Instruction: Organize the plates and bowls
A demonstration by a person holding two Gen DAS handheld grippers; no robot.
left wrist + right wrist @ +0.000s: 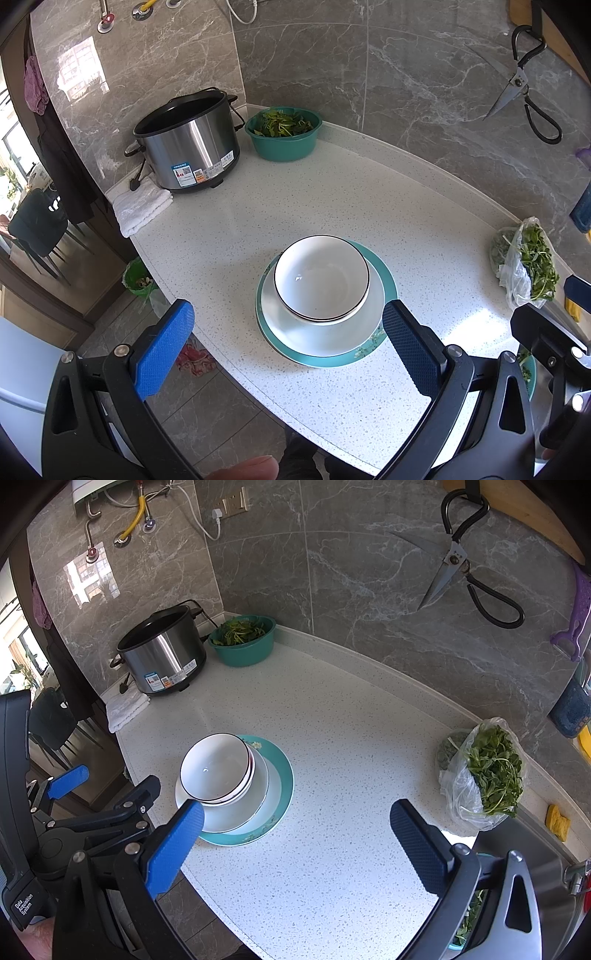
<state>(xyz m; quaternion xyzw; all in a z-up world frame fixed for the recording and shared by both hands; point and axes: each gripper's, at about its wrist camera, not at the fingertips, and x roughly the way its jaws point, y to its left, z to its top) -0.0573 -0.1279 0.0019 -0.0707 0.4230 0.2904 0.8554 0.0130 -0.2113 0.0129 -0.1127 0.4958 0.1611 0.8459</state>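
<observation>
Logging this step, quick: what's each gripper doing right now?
Left gripper: open, holding nothing.
Right gripper: open, holding nothing.

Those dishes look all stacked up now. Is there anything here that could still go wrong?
Possibly. The white bowls sit off-centre on the white plate and teal plate, toward the counter's edge, so a nudge might tip them floorward. The open left hand-held gripper straddles the stack closely; pulling back carelessly could clip the plate rim. The right hand-held gripper, also open, has a finger overlapping the stack's rim in its view.
</observation>
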